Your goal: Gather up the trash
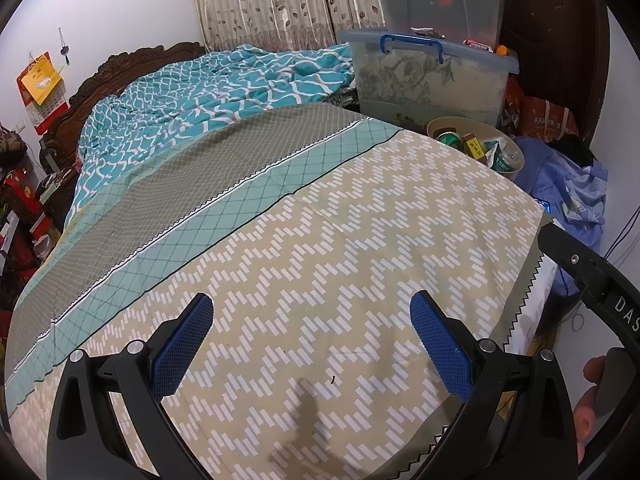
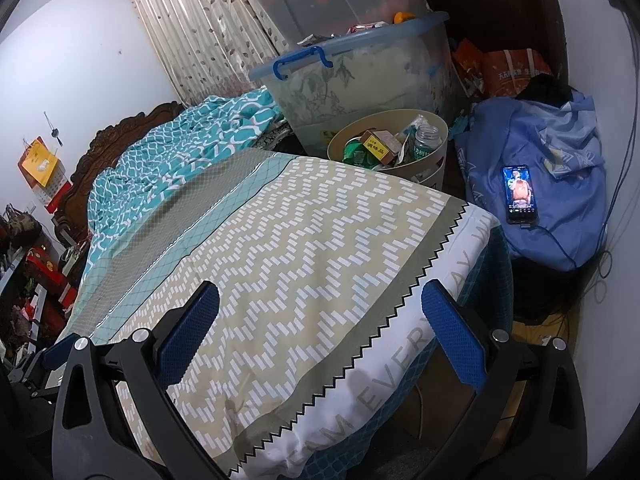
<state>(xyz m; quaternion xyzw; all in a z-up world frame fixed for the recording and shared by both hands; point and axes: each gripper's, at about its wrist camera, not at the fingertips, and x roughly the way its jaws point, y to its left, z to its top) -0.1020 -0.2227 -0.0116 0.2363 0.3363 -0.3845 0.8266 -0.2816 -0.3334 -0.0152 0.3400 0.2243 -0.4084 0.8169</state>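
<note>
The left gripper [image 1: 312,340] is a black plastic frame with two curved outer arms, each pierced by a teardrop slot; its fingers [image 1: 182,344] carry blue pads with a fine dimpled texture; round silver screw heads mark the pivots above each finger. The right gripper [image 2: 320,336] has the same build: black arms, teardrop cut-outs, silver screws, blue textured fingers [image 2: 454,336]. In the left wrist view a black bar [image 1: 592,276] of the other gripper bears white letters "DAS" and a small screw; a hand [image 1: 590,404] shows partly beside it.
</note>
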